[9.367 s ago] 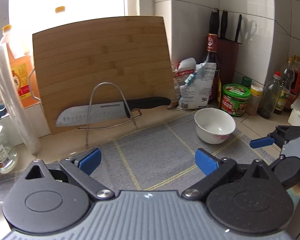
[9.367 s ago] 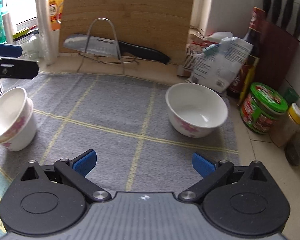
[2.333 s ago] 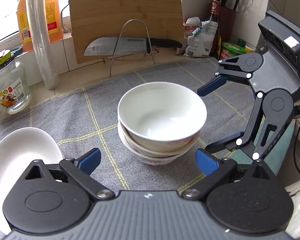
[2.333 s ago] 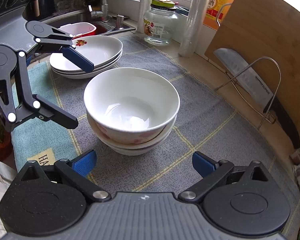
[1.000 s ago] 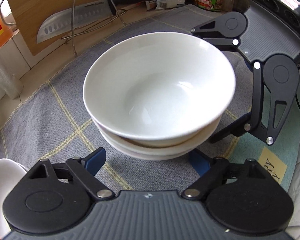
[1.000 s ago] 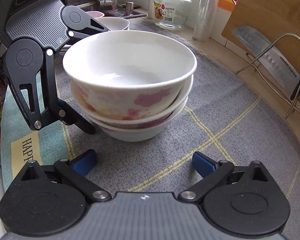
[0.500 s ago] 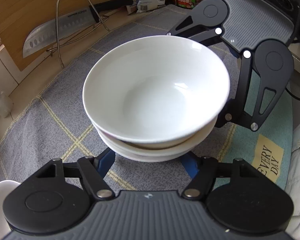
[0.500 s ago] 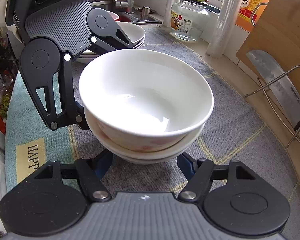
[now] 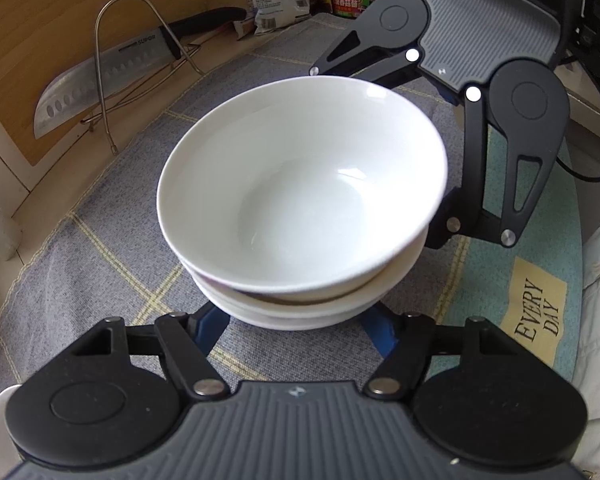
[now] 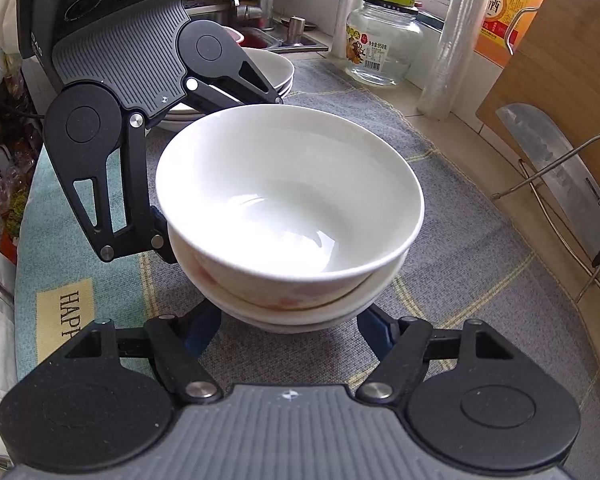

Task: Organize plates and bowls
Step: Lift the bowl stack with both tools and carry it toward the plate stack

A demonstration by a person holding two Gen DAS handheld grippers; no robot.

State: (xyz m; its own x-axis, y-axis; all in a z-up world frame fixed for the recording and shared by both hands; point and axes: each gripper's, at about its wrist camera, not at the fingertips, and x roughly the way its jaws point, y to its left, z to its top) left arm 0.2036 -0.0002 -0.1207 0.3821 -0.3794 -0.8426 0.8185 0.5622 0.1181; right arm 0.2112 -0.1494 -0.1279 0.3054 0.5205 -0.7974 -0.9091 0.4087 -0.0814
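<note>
L gripper & R gripper each clamped bowl stack base, 6 o'clock; prob. for shared lift, pads half-hidden.

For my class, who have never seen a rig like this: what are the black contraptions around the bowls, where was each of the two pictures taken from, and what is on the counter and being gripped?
There is no robot here. A person holds two black clamp tools, one per hand, each with a camera looking along its two blue-tipped fingers. One picture comes from the left hand-held gripper, the other from the right hand-held gripper, and each also shows the other tool across the bowls. Between them stands a stack of white ceramic bowls on a grey woven mat with yellow lines. Both tools are closed on the bottom of the stack from opposite sides. Behind are a steel kitchen knife with a black handle on a wire rack against a wooden board, a clear glass jar and stacked white plates.
</note>
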